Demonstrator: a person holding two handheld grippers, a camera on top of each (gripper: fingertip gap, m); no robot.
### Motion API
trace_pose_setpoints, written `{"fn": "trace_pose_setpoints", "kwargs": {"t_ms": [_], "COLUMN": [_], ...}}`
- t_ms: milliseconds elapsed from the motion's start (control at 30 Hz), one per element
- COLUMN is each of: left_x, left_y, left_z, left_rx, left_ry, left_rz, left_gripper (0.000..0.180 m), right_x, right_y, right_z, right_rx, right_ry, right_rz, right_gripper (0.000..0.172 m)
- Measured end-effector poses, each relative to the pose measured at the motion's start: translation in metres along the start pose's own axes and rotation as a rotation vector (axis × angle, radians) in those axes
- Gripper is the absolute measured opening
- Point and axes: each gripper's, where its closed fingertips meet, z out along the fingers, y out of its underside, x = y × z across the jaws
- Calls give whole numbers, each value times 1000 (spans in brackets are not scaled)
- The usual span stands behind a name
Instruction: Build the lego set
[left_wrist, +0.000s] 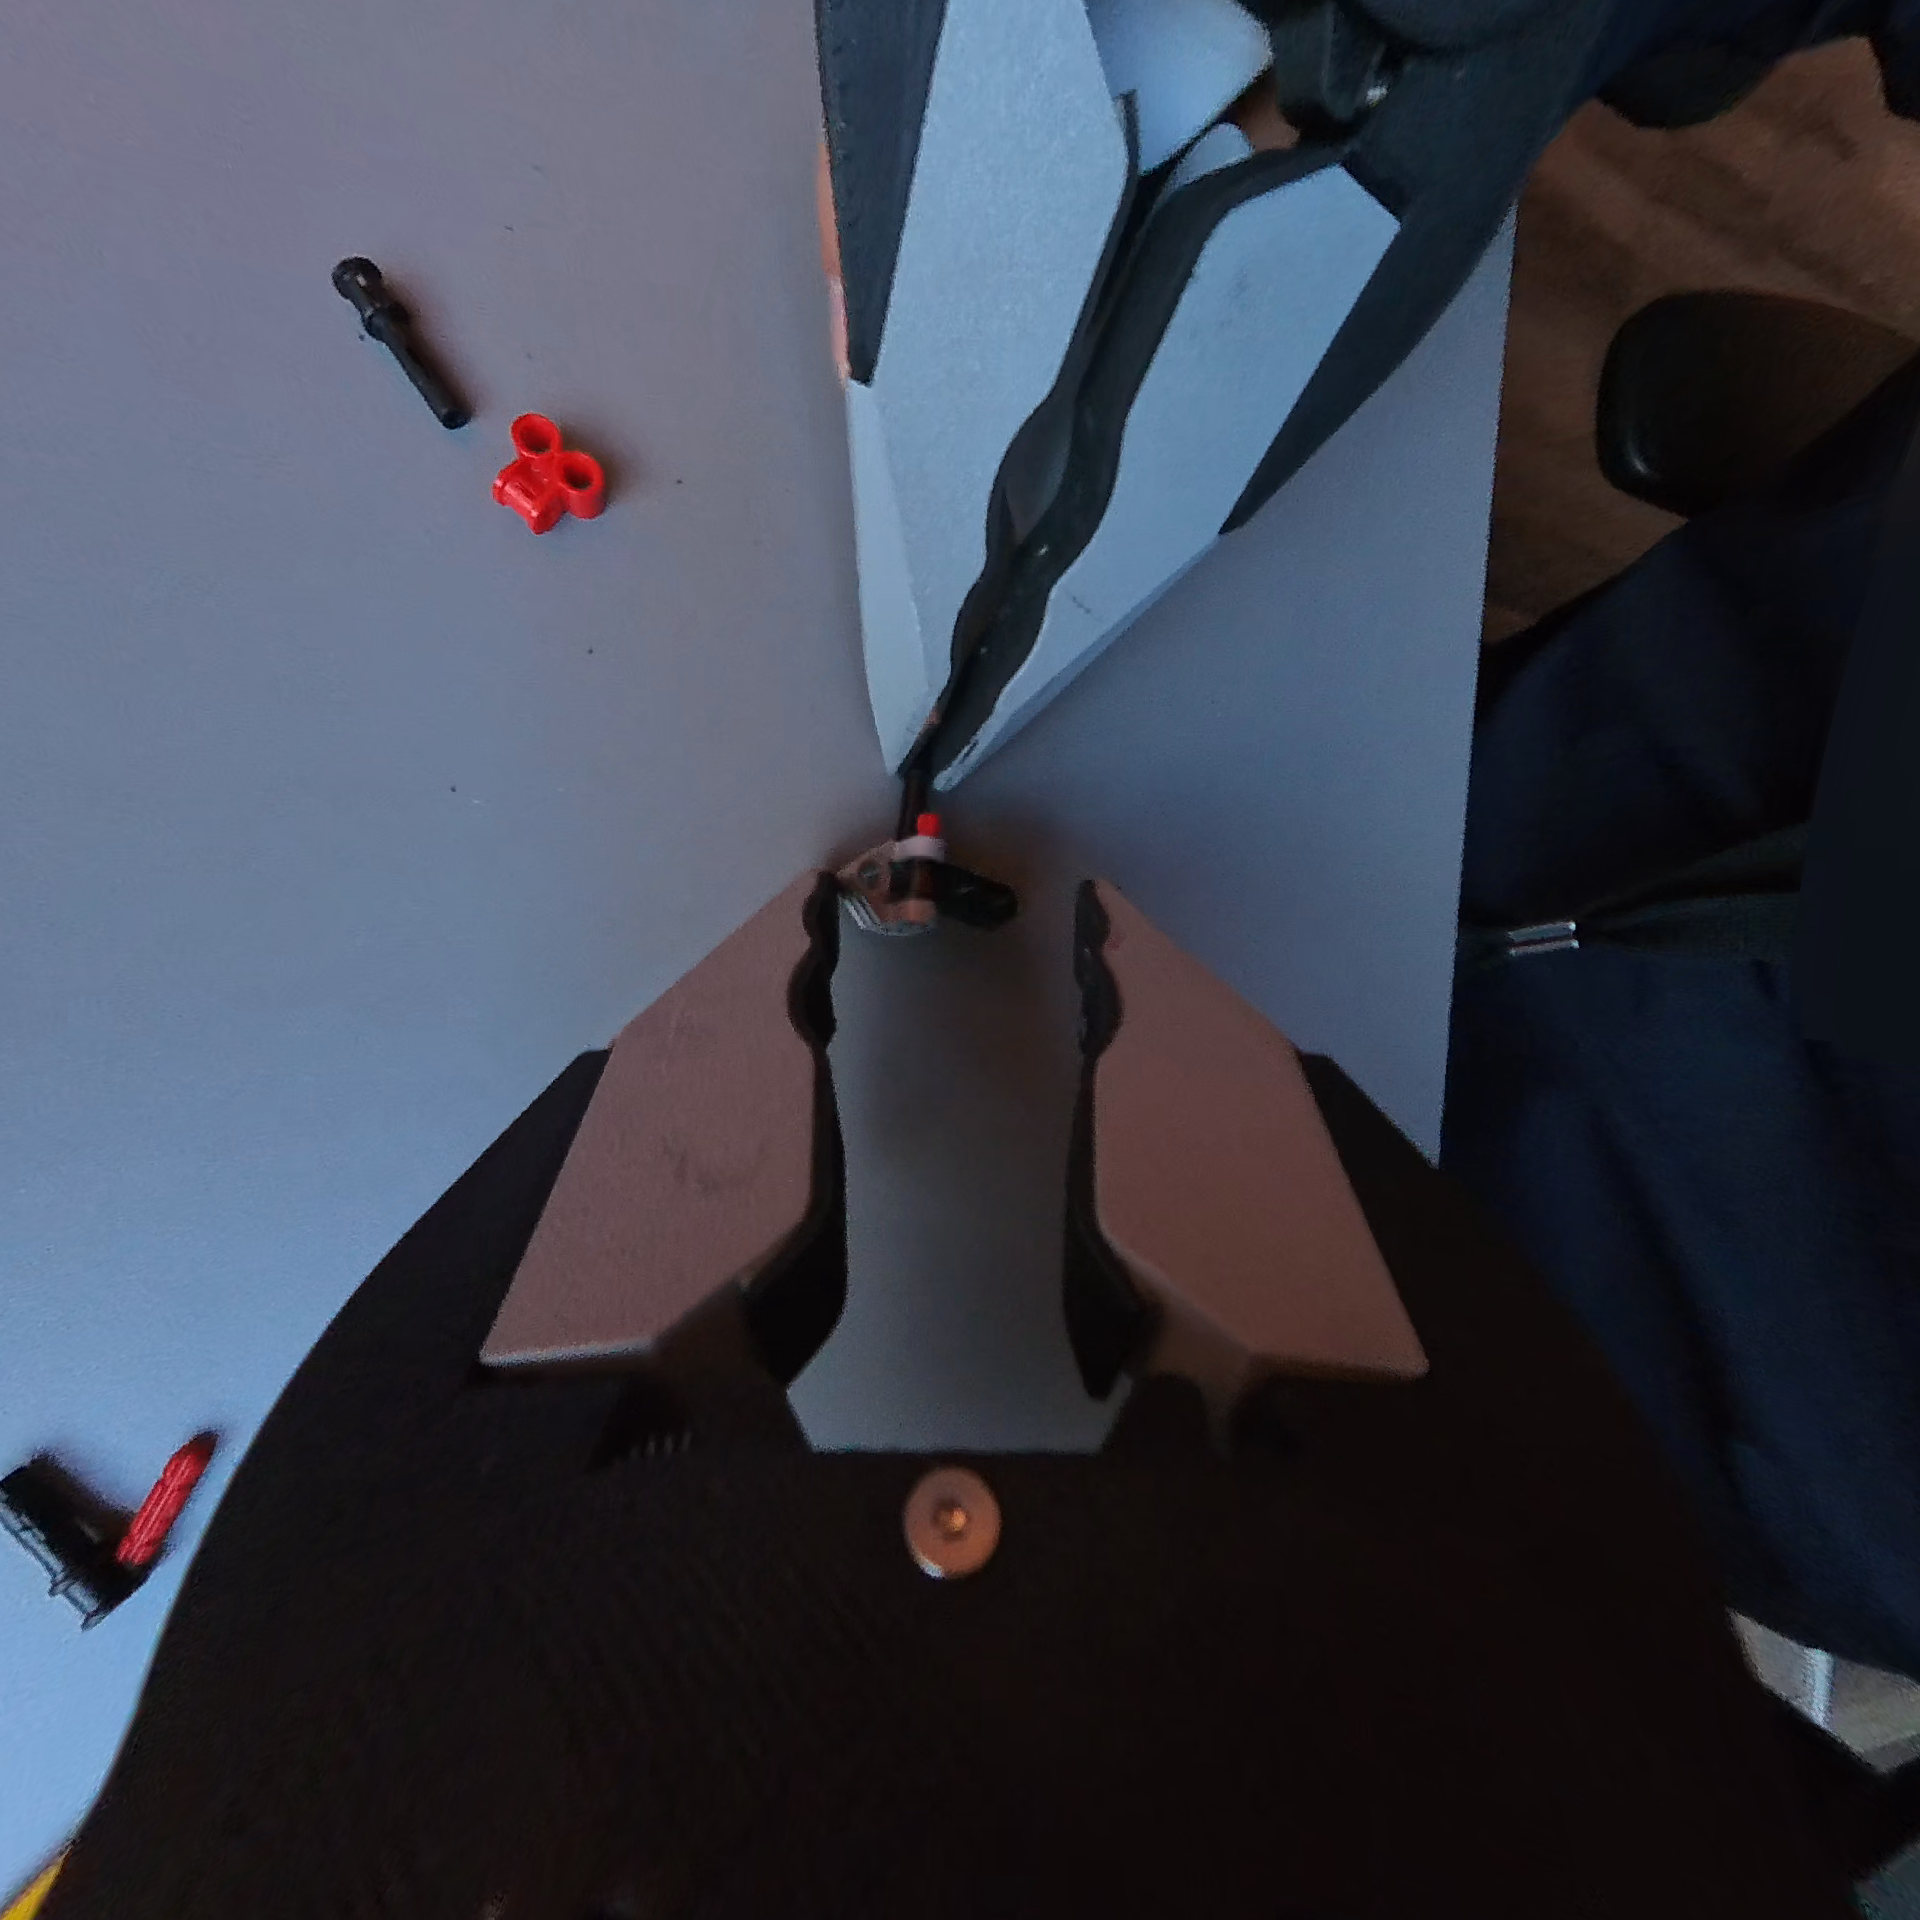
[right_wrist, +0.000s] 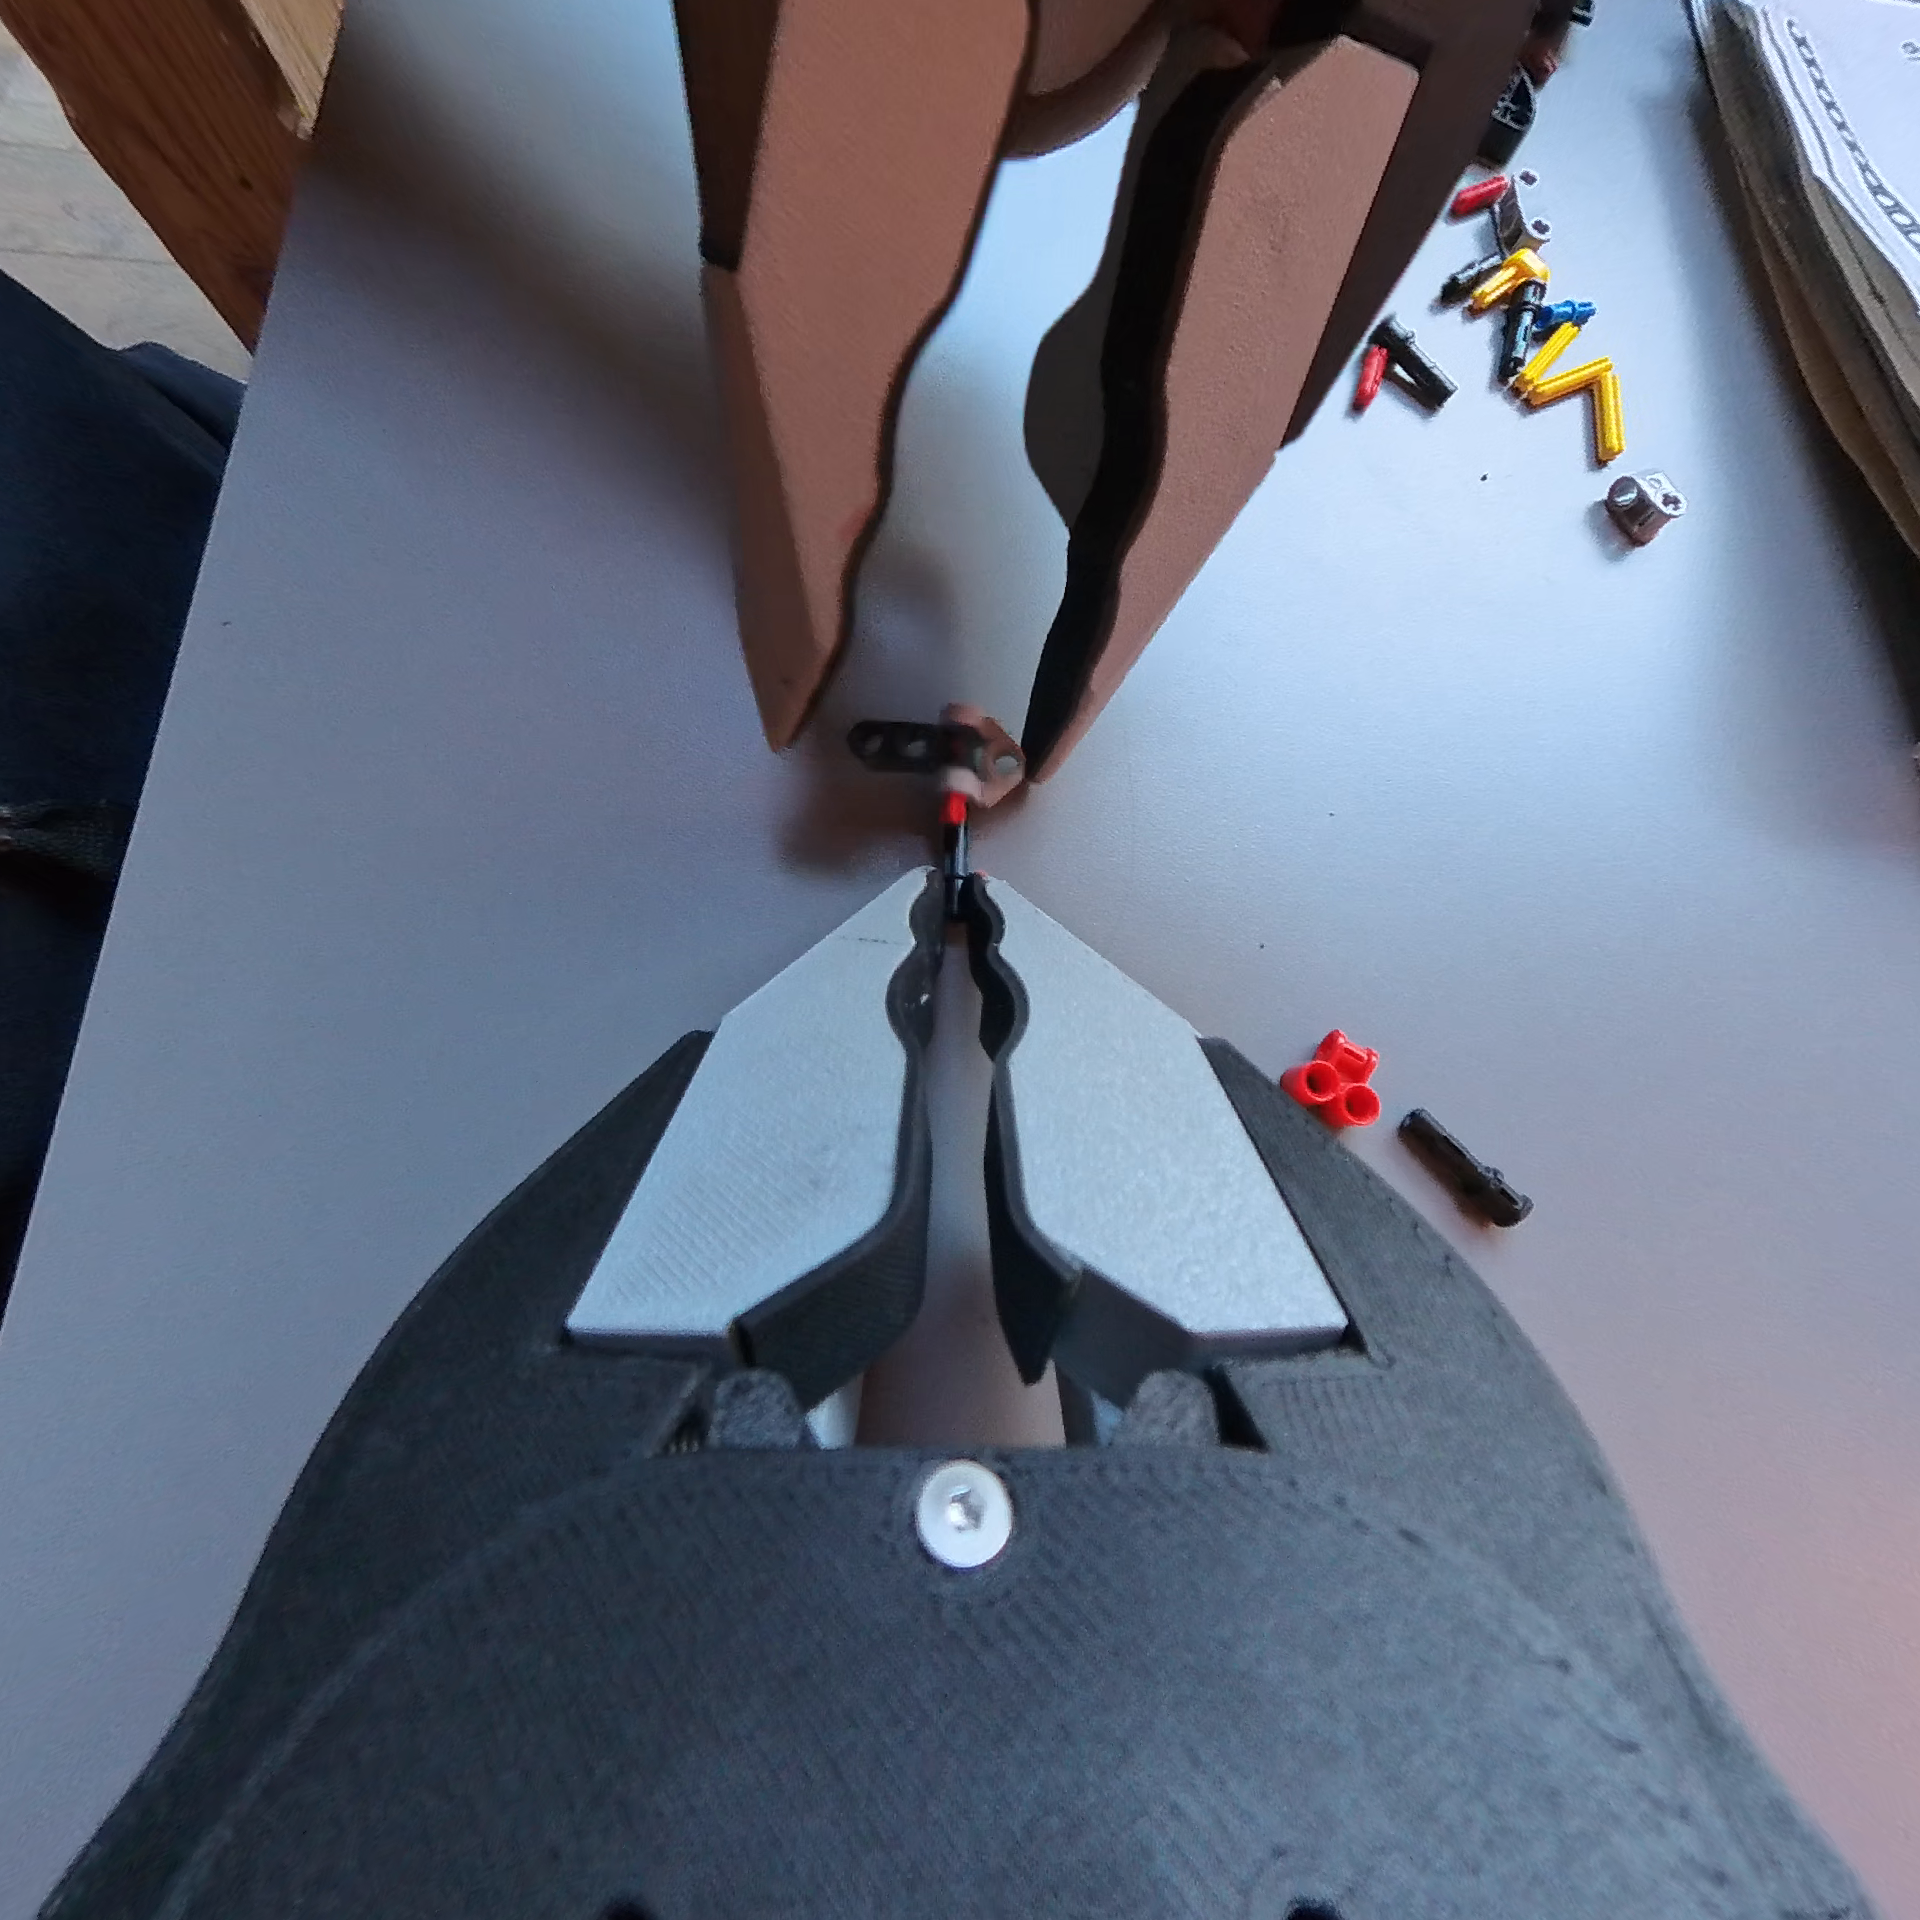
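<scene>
Fingers of the grey right gripper (right_wrist: 957, 883) pinch a thin black plastic pin (right_wrist: 954, 852); beyond the pin, the brown left gripper (left_wrist: 951, 899) gapes around a small black-and-grey assembly (left_wrist: 920, 888), one fingertip (right_wrist: 1039, 764) touching it.

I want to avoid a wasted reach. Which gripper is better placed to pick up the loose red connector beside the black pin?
Probably the left gripper: its jaws are open, while the right gripper is shut on a black rod. The red connector lies left of it.
</scene>
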Motion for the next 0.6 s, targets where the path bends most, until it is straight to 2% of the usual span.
{"fn": "trace_pose_setpoints", "kwargs": {"t_ms": [133, 267, 333, 500, 600], "left_x": [-2, -11, -12, -12, -14], "left_y": [6, 8, 6, 8, 11], "left_z": [-7, -16, -17, -8, -3], "left_rx": [-31, -37, -40, -95, -122], "left_ry": [-29, -89, -117, -151, -189], "left_rz": [40, 85, 126, 276, 377], "left_gripper": [43, 26, 27, 29, 25], "right_x": [0, -1, -1, -2, -3], "right_y": [0, 0, 0, 0, -1], "right_z": [0, 0, 0, 0, -1], "right_rx": [0, 0, 1, 3, 7], "right_ry": [-1, 0, -2, -14, -19], "right_rz": [1, -6, -9, -2, -1], "right_gripper": [1, 1, 1, 1, 1]}}
